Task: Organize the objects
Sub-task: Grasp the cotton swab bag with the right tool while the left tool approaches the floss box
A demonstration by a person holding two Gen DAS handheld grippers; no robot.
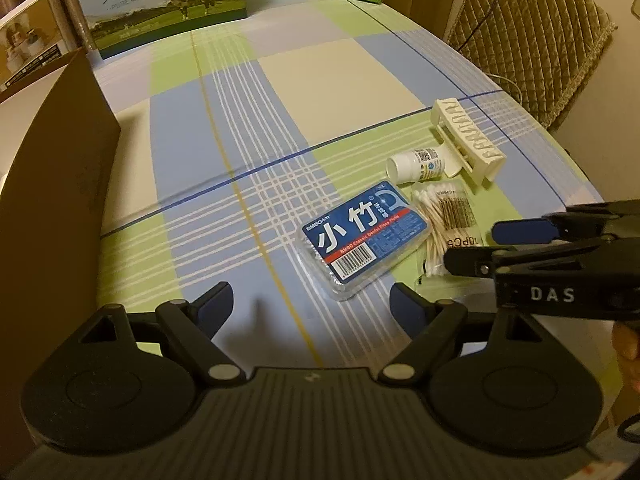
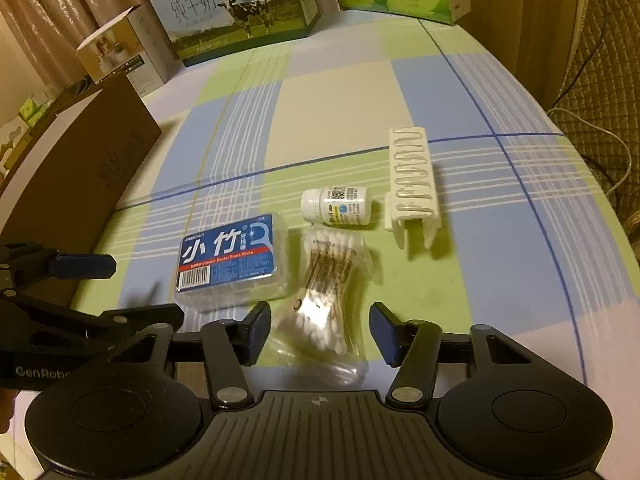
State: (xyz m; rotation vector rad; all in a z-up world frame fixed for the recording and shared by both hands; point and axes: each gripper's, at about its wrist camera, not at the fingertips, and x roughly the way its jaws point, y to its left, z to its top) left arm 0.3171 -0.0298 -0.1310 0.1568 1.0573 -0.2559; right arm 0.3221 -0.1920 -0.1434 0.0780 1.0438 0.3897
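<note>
Your left claw [image 1: 311,304] hangs with its jaws wide apart and empty, just short of the blue dental floss box [image 1: 359,234] lying flat on the checked desk [image 1: 260,128]. Your right claw [image 2: 320,334] stands half apart, its pads on either side of the clear bag of cotton swabs [image 2: 330,276] but not pressing it. Beyond the bag, a white pill bottle [image 2: 336,205] lies on its side beside a white plastic rack [image 2: 412,184]. A brown cardboard box [image 2: 80,184] stands at the desk's left.
</note>
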